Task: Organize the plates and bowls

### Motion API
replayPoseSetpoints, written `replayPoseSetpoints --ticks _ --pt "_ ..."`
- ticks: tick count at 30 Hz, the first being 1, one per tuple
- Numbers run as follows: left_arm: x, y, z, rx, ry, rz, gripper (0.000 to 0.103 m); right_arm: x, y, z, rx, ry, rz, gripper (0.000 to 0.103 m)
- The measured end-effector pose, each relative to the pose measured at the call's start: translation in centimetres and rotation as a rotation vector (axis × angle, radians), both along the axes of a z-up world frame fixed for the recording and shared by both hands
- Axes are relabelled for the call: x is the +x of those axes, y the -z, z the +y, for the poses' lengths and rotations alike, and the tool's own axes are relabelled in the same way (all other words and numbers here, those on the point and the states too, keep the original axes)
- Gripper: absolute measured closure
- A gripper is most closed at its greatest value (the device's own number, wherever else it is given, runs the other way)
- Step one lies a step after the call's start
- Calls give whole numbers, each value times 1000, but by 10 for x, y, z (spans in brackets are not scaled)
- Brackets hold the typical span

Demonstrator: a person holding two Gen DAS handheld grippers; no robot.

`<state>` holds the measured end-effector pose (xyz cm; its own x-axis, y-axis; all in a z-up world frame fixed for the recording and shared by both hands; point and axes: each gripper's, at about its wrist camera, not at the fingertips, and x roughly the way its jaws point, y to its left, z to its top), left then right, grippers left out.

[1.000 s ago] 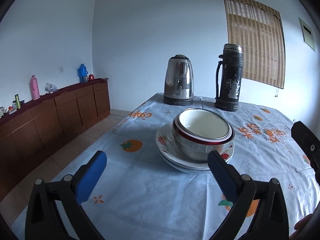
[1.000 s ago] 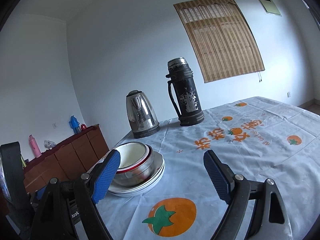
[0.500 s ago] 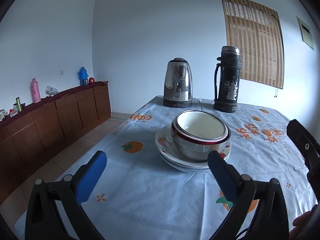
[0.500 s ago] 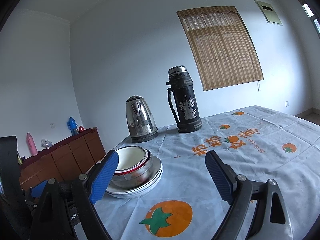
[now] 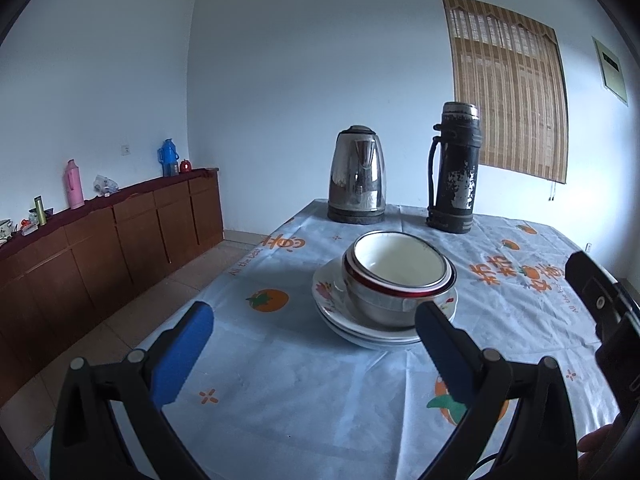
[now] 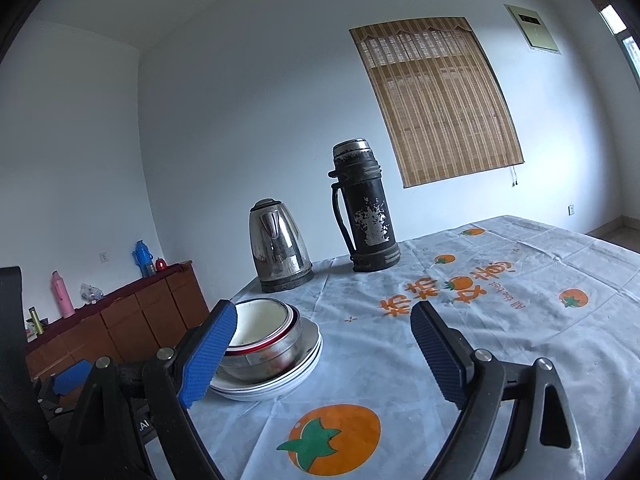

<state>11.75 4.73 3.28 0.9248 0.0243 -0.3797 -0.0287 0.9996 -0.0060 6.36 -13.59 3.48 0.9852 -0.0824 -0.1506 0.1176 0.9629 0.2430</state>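
A stack of white floral plates [image 5: 340,312] [image 6: 296,372] sits on the table, carrying nested bowls [image 5: 400,276] [image 6: 262,332]: a steel bowl below, a red-rimmed one, and a white one on top, slightly tilted. My left gripper [image 5: 312,324] hovers open in front of the stack, nothing between its blue pads. My right gripper [image 6: 324,324] also stands open to the right of the stack, empty; its left finger [image 6: 208,352] overlaps the bowls in view. The right gripper's body shows at the left wrist view's right edge.
A steel kettle [image 5: 357,176] [image 6: 278,246] and a black flask [image 5: 454,168] [image 6: 366,208] stand behind the stack. The tablecloth [image 5: 300,392] with orange prints covers the table. A wooden sideboard [image 5: 100,240] with bottles runs along the left wall.
Both views tilted up a little, so the stack and kettle sit lower in frame. The dishes themselves have not moved, and both grippers stay open.
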Motion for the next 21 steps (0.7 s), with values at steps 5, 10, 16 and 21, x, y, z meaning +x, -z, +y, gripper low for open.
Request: replayPoseSetpoints --ticks 5,10,16,21 --pt "-1 -4 0 5 4 -4 1 1 0 1 -4 8 -1 13" --pt "-4 -8 -5 37 -14 -24 1 -1 0 -1 1 19 -8 13" --pt "-5 -9 -6 32 -24 -21 1 -2 0 -2 3 27 -10 13" --pt "-8 -11 -8 19 2 -14 1 -2 0 -1 -3 28 -7 13"
